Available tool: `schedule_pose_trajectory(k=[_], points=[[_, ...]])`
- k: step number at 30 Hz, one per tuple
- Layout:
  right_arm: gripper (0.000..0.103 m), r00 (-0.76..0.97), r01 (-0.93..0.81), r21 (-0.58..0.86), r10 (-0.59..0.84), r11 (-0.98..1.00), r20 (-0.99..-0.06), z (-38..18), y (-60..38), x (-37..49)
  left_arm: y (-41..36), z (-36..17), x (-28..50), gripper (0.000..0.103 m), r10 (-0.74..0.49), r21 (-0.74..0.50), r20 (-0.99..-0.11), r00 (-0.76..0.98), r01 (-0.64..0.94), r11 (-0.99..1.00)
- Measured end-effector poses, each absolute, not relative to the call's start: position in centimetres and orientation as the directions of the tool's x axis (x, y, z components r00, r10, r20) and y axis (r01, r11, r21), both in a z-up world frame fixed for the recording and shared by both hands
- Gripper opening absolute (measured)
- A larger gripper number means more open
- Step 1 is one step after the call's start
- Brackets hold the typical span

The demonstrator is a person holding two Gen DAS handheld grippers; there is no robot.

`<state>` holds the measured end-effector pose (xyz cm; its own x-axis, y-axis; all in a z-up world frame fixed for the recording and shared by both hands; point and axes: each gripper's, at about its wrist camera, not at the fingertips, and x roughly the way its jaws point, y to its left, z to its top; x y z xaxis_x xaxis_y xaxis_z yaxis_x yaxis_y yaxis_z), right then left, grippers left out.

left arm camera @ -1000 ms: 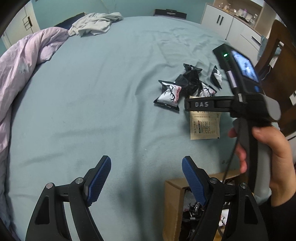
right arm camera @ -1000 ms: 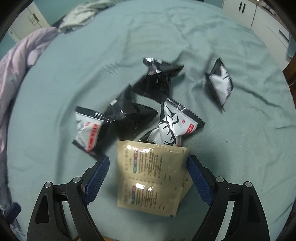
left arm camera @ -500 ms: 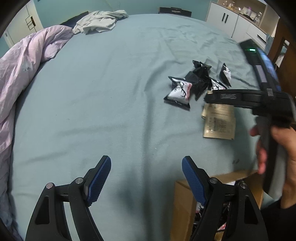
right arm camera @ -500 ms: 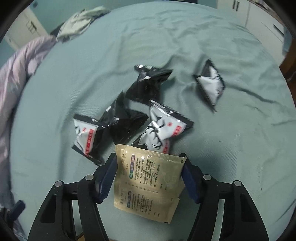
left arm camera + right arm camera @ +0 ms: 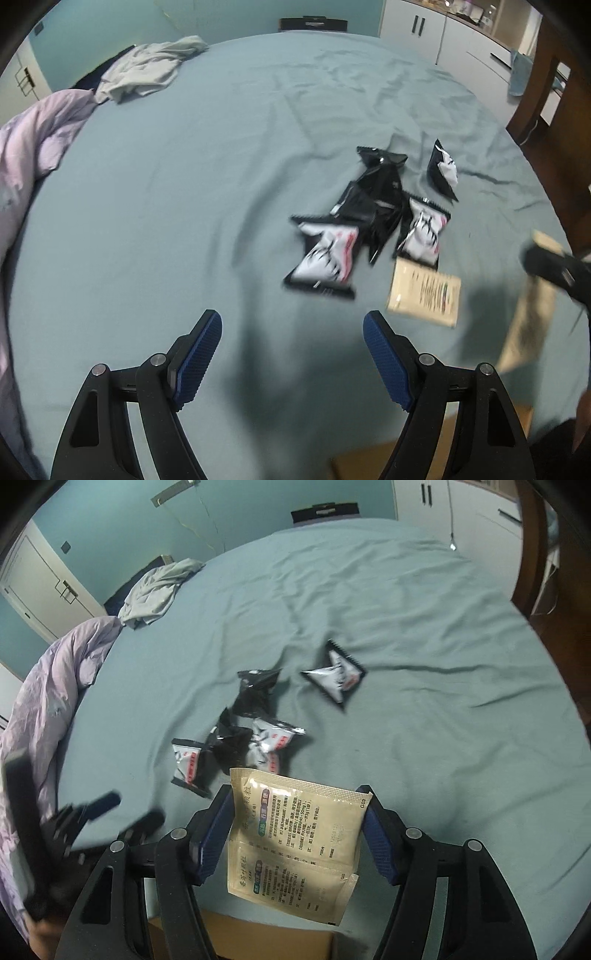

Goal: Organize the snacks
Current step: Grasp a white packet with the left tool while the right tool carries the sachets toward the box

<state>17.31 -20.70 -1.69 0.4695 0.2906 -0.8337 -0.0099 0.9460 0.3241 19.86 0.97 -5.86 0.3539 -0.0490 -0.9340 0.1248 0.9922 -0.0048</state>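
1. While our right gripper (image 5: 297, 834) holds the tan sachet strip (image 5: 295, 842) pinched by its two side edges, the strip hangs clear of the bed sheet (image 5: 406, 627) — its long axis runs down toward the camera, with a second sachet joined below the first.

2. We see the corner of a cardboard box (image 5: 266, 938) right under the hanging strip at the bottom of the right wrist view, so we judge the coming move to be a short carry toward us and down, not a reach across the bed.

3. Our left gripper (image 5: 291, 354) has its jaws set wide with nothing between them, only sheet below. In that view the box edge (image 5: 369, 461) shows near the bottom, beside the right finger.

4. Ahead of the left gripper lies the rest of the work: another tan sachet (image 5: 424, 295) flat on the sheet, and just beyond it the black-and-white snack packets (image 5: 325, 258) in a loose heap, with one more packet (image 5: 443, 173) lying a little apart on the far side.

5. We judge the left hand to be the nearer one for that flat sachet — it lies ahead and to the right of the open jaws, its long axis roughly across them.

6. A risk, as we read it: the strip is limp and held only by its edges, so it may fold or catch the box rim as we lower it.
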Motion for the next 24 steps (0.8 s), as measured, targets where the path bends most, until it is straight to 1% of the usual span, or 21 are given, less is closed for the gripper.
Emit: schedule_pose_trajectory(k=[3,7,9,11,12,13,14,15,16,18,21,24], points=[[0.065,0.505,0.012,0.359,0.304,0.933,-0.808,-1.5,-22.4,15.0,-0.3,-7.1,21.6,0.08,-0.044,0.004,-0.937,0.346,0.136,0.991],[0.065,0.507,-0.007,0.368,0.32,0.93,-0.8,-2.0,-23.5,12.5,-2.1,-8.3,23.0,0.079,-0.044,0.02,-0.938,0.343,0.18,0.983],[0.065,0.517,-0.007,0.377,0.327,0.926,-0.791,-2.0,-24.5,11.3,-2.5,-8.7,23.3,0.077,-0.028,0.043,-0.939,0.344,0.196,0.98],[0.065,0.545,-0.012,0.413,0.352,0.911,-0.761,-1.5,-25.8,9.8,-2.6,-9.4,23.5,0.075,-0.019,0.052,-0.943,0.331,0.203,0.978],[0.065,0.564,-0.02,0.428,0.364,0.904,-0.742,-1.2,-26.3,9.1,-2.6,-9.7,23.6,0.071,-0.021,0.048,-0.946,0.324,0.204,0.978],[0.065,0.583,-0.035,0.435,0.372,0.9,-0.722,-0.8,-26.7,8.3,-2.4,-10.1,23.7,0.058,-0.022,0.044,-0.949,0.315,0.201,0.979],[0.065,0.597,-0.052,0.423,0.368,0.905,-0.713,-0.5,-26.9,7.5,-2.1,-10.5,23.8,0.054,-0.024,0.038,-0.953,0.302,0.196,0.98],[0.065,0.606,-0.06,0.407,0.357,0.911,-0.711,-0.6,-27.0,7.0,-1.9,-10.8,23.8,0.052,-0.033,0.026,-0.953,0.301,0.192,0.981],[0.065,0.615,-0.066,0.386,0.342,0.92,-0.71,-0.5,-27.0,6.3,-1.6,-10.7,23.5,0.036,-0.046,0.016,-0.946,0.32,0.189,0.982],[0.065,0.622,-0.083,0.368,0.337,0.926,-0.707,-0.3,-26.9,5.1,-1.5,-10.3,23.0,0.03,-0.036,0.033,-0.94,0.339,0.196,0.98],[0.065,0.628,-0.106,0.385,0.361,0.917,-0.689,0.0,-26.7,3.9,-0.7,-8.9,21.9,0.029,0.018,0.073,-0.939,0.344,0.147,0.986],[0.065,0.647,-0.123,0.364,0.353,0.923,-0.676,0.4,-26.4,3.1,-0.1,-6.9,20.3,0.029,0.02,0.077,-0.93,0.367,0.143,0.987]])
